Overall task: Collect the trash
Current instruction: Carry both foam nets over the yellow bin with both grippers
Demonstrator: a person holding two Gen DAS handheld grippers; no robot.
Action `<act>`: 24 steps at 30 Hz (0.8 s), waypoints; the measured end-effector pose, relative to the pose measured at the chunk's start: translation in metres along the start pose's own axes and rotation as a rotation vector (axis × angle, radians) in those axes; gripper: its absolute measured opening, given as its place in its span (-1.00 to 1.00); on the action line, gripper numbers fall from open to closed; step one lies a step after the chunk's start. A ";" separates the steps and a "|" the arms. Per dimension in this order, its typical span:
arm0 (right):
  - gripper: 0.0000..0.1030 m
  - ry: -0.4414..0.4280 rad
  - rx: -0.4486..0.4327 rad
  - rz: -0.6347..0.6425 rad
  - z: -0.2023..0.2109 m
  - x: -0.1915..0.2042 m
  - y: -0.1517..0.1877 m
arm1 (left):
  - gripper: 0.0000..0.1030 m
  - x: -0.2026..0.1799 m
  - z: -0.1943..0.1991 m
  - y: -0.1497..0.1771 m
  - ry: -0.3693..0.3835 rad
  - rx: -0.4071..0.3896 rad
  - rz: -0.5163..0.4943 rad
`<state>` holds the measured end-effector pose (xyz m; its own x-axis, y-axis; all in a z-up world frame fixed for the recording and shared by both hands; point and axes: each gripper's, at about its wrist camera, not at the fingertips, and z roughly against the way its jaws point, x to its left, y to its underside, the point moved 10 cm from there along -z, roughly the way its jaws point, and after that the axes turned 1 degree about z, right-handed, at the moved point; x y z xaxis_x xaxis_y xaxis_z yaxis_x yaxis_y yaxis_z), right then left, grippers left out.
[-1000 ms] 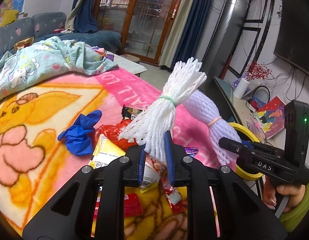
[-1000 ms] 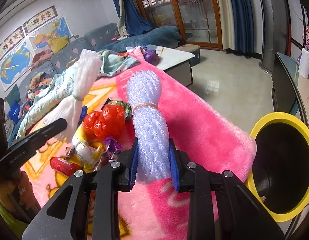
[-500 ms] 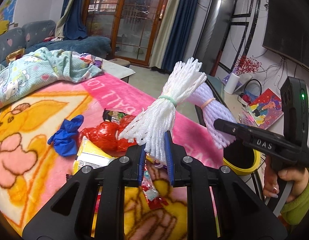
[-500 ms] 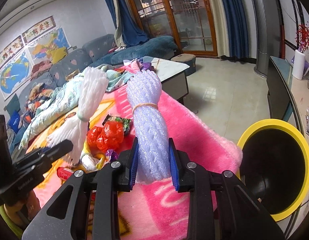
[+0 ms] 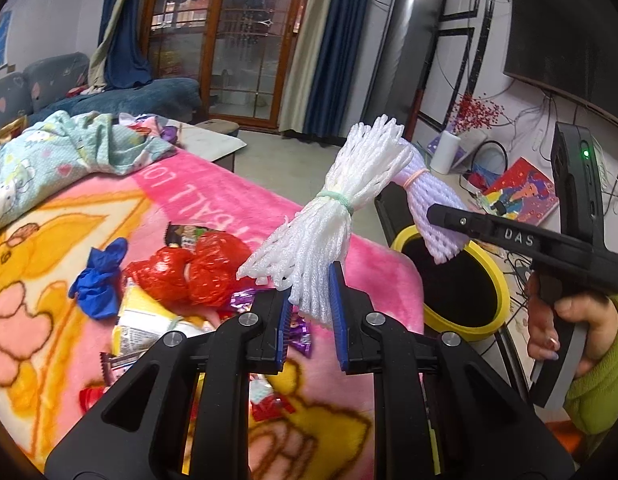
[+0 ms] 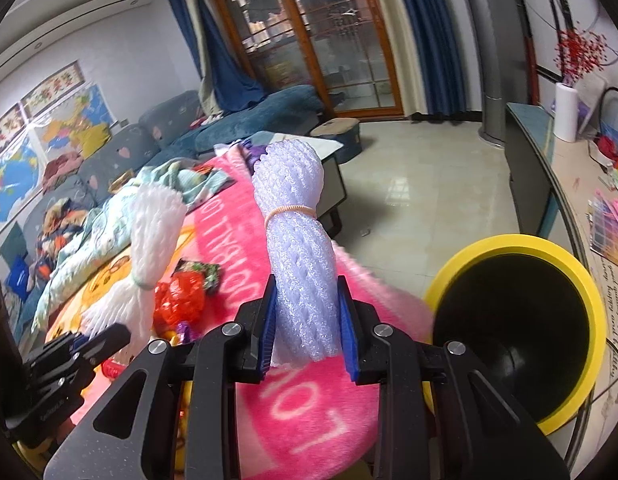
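My left gripper is shut on a white foam-net bundle tied with a green band; the bundle stands up from the blue pads, above the pink blanket. My right gripper is shut on a pale purple foam-net bundle bound with an orange band. In the left wrist view that purple bundle hangs over the rim of the yellow-rimmed black bin, held by the right gripper. The bin sits to the right of the blanket's edge. In the right wrist view the white bundle is at left.
Loose litter lies on the blanket: a red plastic bag, a blue glove, a yellow packet and small wrappers. A crumpled quilt lies at the far left. A low cabinet with clutter runs along the right wall.
Both grippers have moved right with their bundles, toward the bin. The purple bundle has gone from over the blanket to over the bin's rim. Neither grip has altered.
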<state>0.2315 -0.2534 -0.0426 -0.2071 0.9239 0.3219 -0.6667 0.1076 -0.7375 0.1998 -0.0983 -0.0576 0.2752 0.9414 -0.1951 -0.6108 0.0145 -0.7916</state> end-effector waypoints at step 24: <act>-0.49 0.113 -0.074 -0.200 0.028 -0.102 -0.007 | -0.76 -0.071 -0.036 0.012 0.083 0.065 -0.154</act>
<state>0.2373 -0.3585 -0.0530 0.0080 0.9164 0.4001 -0.6313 0.3149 -0.7087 0.1993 -0.1772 -0.0738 0.4281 0.8952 -0.1238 -0.6025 0.1806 -0.7775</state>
